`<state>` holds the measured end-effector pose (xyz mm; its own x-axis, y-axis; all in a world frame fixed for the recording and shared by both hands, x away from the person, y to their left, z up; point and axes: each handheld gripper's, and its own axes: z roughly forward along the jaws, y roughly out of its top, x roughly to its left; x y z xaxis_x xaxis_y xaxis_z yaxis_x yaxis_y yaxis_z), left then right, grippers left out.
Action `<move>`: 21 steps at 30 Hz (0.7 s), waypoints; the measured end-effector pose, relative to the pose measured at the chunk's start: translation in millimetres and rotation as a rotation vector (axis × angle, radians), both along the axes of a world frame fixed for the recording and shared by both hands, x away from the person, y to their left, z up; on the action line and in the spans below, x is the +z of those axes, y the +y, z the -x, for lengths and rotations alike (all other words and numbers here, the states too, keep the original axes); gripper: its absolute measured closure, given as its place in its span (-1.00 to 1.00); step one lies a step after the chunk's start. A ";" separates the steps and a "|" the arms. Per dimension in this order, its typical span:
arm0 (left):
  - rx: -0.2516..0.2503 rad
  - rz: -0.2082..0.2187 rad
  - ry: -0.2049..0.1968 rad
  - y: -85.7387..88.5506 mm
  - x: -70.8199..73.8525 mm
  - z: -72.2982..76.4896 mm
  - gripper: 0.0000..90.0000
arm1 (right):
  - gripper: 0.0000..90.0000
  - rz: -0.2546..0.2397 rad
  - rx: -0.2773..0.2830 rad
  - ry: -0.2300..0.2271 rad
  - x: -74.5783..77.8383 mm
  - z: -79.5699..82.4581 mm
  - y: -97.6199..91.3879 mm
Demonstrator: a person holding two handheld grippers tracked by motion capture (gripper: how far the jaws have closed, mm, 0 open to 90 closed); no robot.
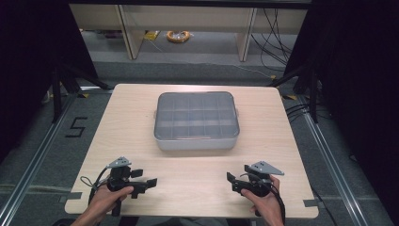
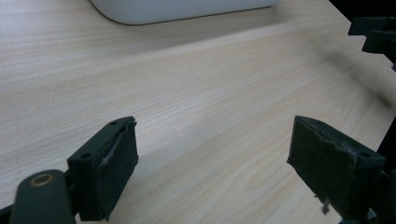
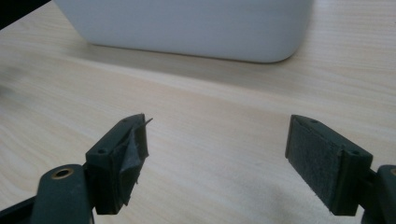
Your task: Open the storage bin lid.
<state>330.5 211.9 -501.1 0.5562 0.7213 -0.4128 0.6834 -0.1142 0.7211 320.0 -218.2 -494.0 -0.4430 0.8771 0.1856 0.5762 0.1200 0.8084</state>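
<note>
Grey lidded box (image 1: 195, 120) sits beyond both open grippers.

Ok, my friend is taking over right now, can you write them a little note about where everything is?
Left tool: open, holding nothing, near the front left of the table.
Right tool: open, holding nothing, near the front right.
Box: grey, with a clear lid over small compartments, sits mid-table, lid on, apart from both tools.
Done: nothing yet that shows.
Left: probably reach forward to the box with both tools.

Box (image 1: 196, 120): on table (image 1: 127, 122), mid-far.
Left gripper (image 1: 145, 184): near-left.
Right gripper (image 1: 231, 181): near-right.
Compartments: apparently empty.
</note>
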 end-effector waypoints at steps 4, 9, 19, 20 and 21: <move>0.010 -0.002 -0.002 0.2 0.4 -3.3 -0.67 | -0.50 -0.019 0.005 -0.008 3.1 -5.4 -2.5; 0.030 -0.006 -0.001 2.8 -0.7 -10.8 -0.67 | -0.49 -0.016 0.006 -0.003 3.1 -12.2 -3.8; 0.070 0.008 -0.014 9.7 4.2 -32.6 -0.67 | -0.48 -0.131 -0.013 0.056 8.8 -27.3 -10.8; 0.070 0.008 -0.014 9.7 4.2 -32.6 -0.67 | -0.48 -0.131 -0.013 0.056 8.8 -27.3 -10.8; 0.092 0.023 -0.022 11.5 6.0 -36.6 -0.66 | -0.47 -0.163 -0.024 0.059 11.3 -33.5 -15.2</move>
